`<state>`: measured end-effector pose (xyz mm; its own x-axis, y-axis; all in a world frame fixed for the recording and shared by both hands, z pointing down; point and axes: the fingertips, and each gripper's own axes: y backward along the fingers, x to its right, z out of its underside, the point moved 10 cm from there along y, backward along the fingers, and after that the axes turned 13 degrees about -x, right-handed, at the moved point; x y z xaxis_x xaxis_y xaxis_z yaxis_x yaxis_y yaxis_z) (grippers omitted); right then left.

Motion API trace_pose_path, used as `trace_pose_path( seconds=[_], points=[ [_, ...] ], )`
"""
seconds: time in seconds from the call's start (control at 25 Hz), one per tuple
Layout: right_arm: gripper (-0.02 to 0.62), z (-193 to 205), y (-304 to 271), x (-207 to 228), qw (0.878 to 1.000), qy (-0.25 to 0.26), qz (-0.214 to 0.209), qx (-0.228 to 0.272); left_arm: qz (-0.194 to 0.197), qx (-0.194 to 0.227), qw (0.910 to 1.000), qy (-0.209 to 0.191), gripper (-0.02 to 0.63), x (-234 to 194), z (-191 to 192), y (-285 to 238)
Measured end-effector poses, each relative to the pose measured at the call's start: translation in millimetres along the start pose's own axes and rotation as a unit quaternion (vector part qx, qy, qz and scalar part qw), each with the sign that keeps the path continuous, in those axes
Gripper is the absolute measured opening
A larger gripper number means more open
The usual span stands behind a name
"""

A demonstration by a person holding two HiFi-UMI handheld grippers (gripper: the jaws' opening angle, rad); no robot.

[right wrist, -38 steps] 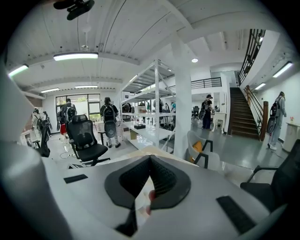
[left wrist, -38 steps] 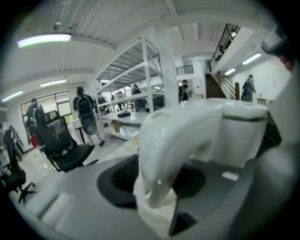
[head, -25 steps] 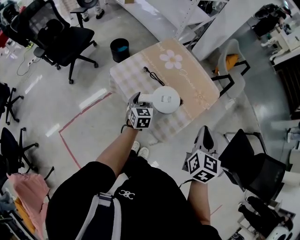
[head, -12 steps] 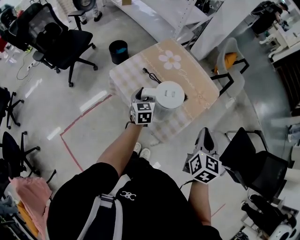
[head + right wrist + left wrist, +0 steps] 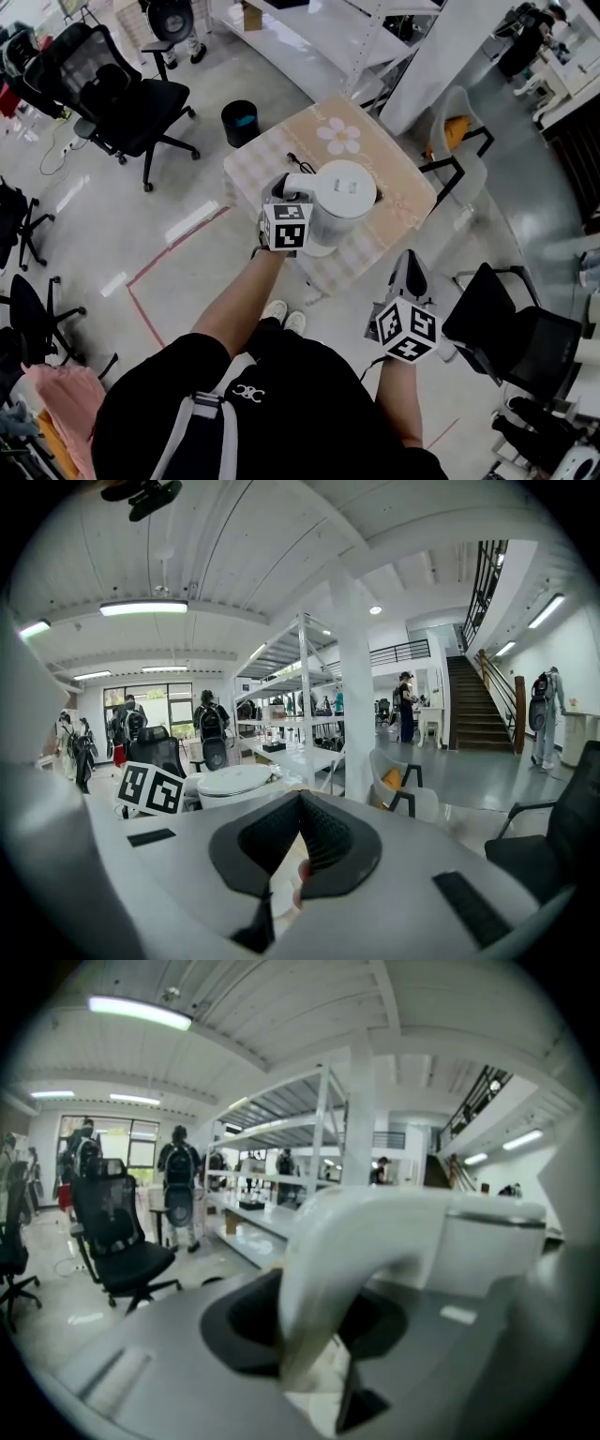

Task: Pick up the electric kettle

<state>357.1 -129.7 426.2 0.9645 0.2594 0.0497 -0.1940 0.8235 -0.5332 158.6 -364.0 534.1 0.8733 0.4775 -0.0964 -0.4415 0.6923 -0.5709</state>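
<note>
The white electric kettle (image 5: 339, 192) hangs above the small table with a beige flowered cloth (image 5: 403, 187), seen from over its round lid. My left gripper (image 5: 281, 190) is shut on the kettle's curved white handle (image 5: 298, 181). In the left gripper view the handle (image 5: 347, 1241) arches between the jaws of the left gripper (image 5: 319, 1316), with the kettle body (image 5: 487, 1241) to its right. My right gripper (image 5: 410, 274) hovers lower right, off the table, its jaws together on nothing. In the right gripper view, the right gripper (image 5: 298, 832) points at the kettle (image 5: 234, 782).
A black cable (image 5: 300, 161) lies on the cloth behind the kettle. A black bin (image 5: 240, 122) stands left of the table and a grey chair (image 5: 459, 131) right of it. Black office chairs (image 5: 122, 94) (image 5: 511, 328) stand around. White shelving (image 5: 319, 37) runs along the back.
My left gripper has risen with the kettle, which has come up off the table toward the camera. The right gripper has stayed where it was.
</note>
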Motion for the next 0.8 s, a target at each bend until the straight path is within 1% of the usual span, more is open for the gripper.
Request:
trace_pose_path(
  seconds=[0.16,0.28,0.36,0.48,0.6,0.8],
  points=[
    [-0.009,-4.9,-1.8,-6.6,1.000,-0.009,-0.011,0.016,-0.013,0.005,0.9999,-0.007,0.130,-9.9,-23.1,23.9],
    [-0.009,-9.0,-3.4,-10.3,0.999,-0.022,-0.020,0.028,-0.027,0.009,0.9994,-0.021,0.130,-16.2,-34.1,45.6],
    [-0.009,-14.1,-6.5,-13.3,0.998,-0.025,-0.030,0.041,-0.032,0.013,0.9991,-0.023,0.130,-20.7,-39.7,57.6],
    [-0.009,-20.2,-8.9,-19.0,0.997,-0.025,-0.047,0.058,-0.037,0.009,0.9992,-0.014,0.130,-28.0,-38.4,73.2],
    [-0.009,-24.7,-8.8,-26.0,0.995,-0.023,-0.064,0.068,-0.045,0.008,0.9989,-0.014,0.130,-35.4,-32.3,92.2],
    [-0.009,-28.6,-13.7,-33.7,0.995,-0.008,-0.075,0.066,-0.053,0.008,0.9985,-0.013,0.130,-44.8,-25.5,111.3]
  ],
)
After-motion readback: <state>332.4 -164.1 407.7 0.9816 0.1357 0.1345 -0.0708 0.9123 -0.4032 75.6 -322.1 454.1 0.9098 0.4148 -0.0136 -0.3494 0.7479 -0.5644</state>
